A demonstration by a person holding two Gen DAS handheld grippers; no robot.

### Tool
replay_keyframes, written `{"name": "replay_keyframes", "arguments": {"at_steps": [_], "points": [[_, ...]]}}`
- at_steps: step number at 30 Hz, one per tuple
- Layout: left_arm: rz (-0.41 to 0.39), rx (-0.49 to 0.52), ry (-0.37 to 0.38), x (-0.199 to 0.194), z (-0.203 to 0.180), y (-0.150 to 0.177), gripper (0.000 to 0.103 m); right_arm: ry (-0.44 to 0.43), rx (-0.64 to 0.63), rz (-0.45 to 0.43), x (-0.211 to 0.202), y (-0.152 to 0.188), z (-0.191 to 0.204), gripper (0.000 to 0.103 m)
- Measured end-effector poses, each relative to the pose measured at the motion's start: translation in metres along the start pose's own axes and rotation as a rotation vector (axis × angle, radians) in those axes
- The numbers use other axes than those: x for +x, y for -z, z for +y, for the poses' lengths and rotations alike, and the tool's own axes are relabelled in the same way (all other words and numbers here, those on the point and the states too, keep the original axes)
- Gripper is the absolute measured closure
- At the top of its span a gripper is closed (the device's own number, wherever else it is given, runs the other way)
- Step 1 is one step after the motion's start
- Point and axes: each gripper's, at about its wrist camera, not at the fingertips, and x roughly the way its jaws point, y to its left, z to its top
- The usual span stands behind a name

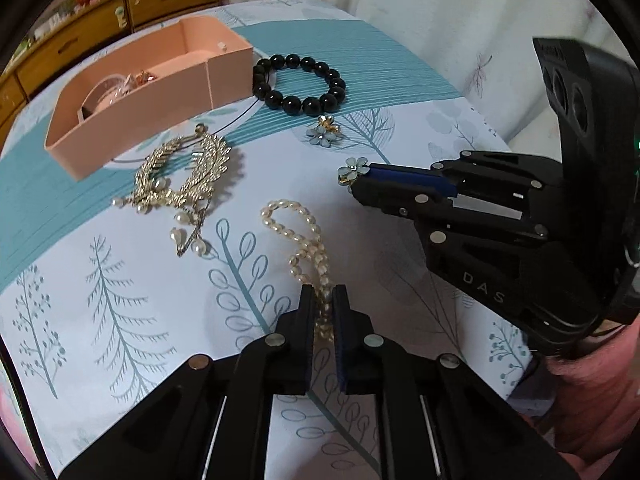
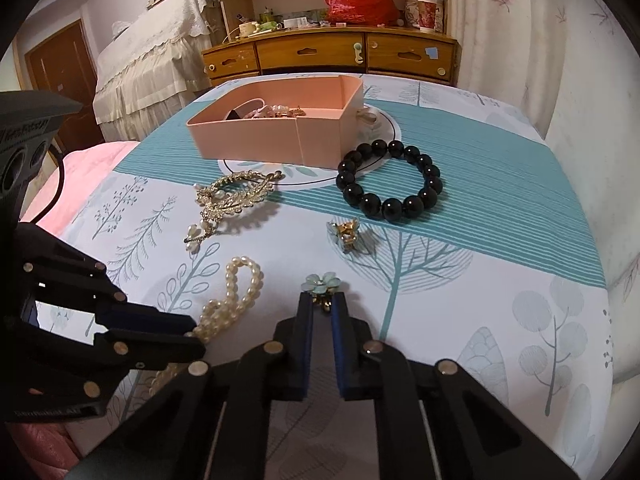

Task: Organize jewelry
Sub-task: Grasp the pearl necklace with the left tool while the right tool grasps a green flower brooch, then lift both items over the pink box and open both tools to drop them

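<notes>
My left gripper (image 1: 323, 294) is shut on the near end of a white pearl strand (image 1: 298, 236) that lies on the cloth; it also shows in the right wrist view (image 2: 232, 300). My right gripper (image 2: 323, 302) is shut on a pale blue flower earring (image 2: 322, 283), held just above the table, also in the left wrist view (image 1: 354, 168). A second flower earring (image 2: 347, 232), a black bead bracelet (image 2: 390, 182) and a gold leaf brooch with pearls (image 2: 232, 196) lie between the grippers and the pink jewelry box (image 2: 256, 144), which holds some pieces.
The table is covered by a white and teal leaf-print cloth (image 2: 500, 200). A wooden drawer cabinet (image 2: 332, 54) stands behind the table. A pink bed cover (image 2: 80, 184) lies off the left edge. A white curtain (image 2: 560, 60) hangs at the right.
</notes>
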Motion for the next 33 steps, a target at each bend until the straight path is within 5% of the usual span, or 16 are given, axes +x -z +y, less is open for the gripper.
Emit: {"name": "replay_keyframes", "arguments": {"at_steps": [17, 33], "points": [[-0.074, -0.049, 0.005, -0.049, 0.017, -0.011, 0.1, -0.059, 0.046, -0.047, -0.01, -0.01, 0.004, 0.094], [-0.343, 0.023, -0.088, -0.157, 0.023, -0.066, 0.1, -0.041, -0.032, -0.131, -0.043, -0.059, 0.018, 0.094]]}}
